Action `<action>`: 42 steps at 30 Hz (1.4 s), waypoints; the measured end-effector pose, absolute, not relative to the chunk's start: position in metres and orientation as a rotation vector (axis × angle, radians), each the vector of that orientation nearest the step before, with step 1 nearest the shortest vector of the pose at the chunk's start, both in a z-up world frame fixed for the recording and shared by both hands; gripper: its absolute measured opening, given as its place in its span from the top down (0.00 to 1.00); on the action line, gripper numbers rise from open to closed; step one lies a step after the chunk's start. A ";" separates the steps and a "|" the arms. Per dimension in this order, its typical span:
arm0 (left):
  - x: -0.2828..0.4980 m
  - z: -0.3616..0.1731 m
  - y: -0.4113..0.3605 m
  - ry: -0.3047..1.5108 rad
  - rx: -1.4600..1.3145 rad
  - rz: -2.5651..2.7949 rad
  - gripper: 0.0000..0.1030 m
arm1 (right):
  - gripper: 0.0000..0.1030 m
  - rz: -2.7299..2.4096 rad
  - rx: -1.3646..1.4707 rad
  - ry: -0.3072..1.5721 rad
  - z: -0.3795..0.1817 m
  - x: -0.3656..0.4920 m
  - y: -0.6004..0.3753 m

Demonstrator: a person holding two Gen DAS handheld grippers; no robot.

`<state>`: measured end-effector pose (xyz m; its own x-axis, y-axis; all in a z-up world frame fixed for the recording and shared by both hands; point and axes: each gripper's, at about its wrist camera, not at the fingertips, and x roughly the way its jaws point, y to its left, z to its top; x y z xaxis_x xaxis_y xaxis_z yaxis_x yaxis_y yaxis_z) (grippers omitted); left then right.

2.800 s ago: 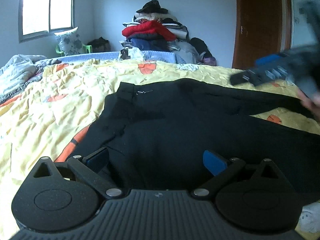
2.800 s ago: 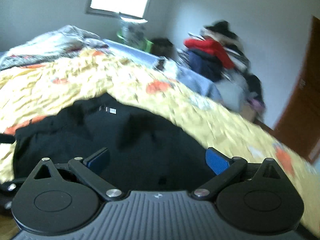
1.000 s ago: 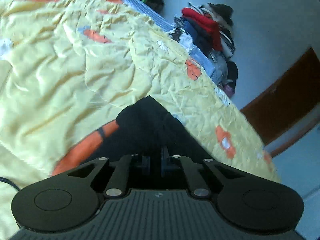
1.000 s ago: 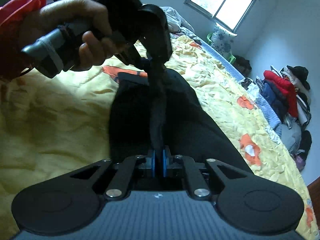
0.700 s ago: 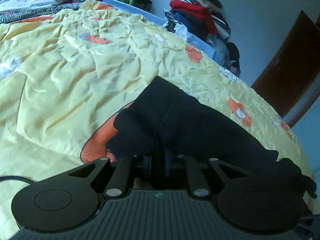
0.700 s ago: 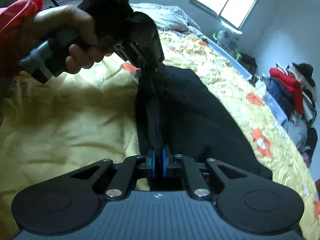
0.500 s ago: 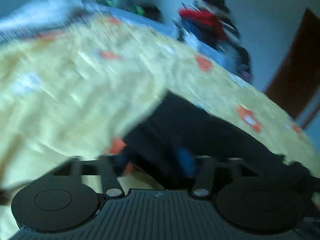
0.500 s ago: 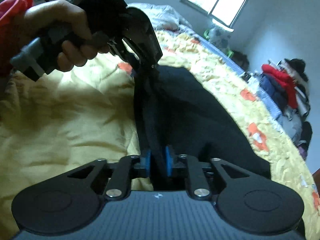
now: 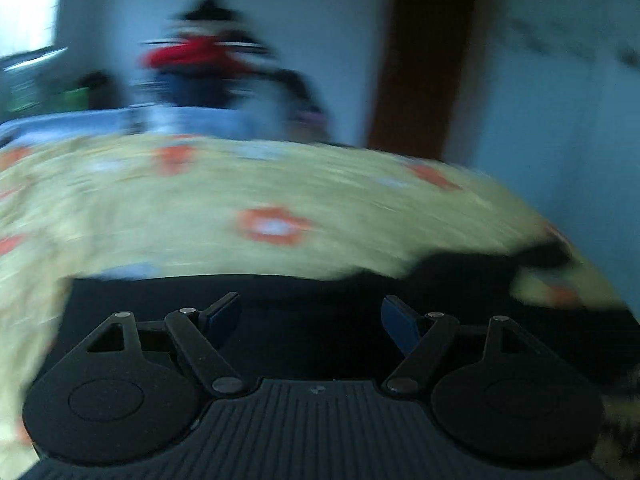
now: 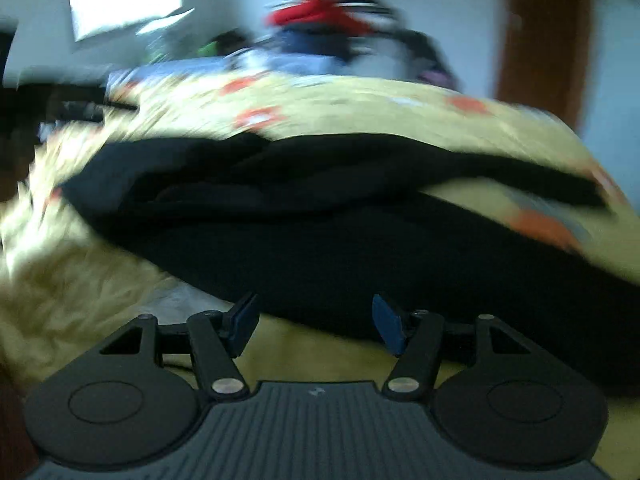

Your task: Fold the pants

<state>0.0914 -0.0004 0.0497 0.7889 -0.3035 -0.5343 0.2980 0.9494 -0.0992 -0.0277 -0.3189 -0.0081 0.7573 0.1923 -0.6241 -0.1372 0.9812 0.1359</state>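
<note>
Already the black pants [image 10: 320,216] lie doubled lengthwise on the yellow flowered quilt [image 10: 360,108], one leg laid roughly on the other, though the far leg end strays a little to the right. So the first fold looks done, I judge; the crosswise folds are left. The right gripper [image 10: 314,322] is opening, with only quilt between its blue pads, just before the near edge of the cloth. The left gripper [image 9: 310,318] stands spread over the dark fabric, holding nothing. Both views are blurred. Behind the bed a pile of clothes [image 9: 208,60] is against the wall.

Black pants [image 10: 320,240], yellow orange-flowered bedspread [image 9: 280,200]
</note>
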 end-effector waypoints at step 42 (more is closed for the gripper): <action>0.107 -0.025 -0.135 0.633 0.263 -0.721 0.95 | 0.95 -0.149 1.018 0.250 -0.016 0.132 -0.587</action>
<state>0.1066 -0.1347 -0.0247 0.5769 -0.5313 -0.6204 0.6841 0.7293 0.0116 0.1321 -0.5875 -0.0161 0.9615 -0.0072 -0.2747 0.2386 0.5180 0.8214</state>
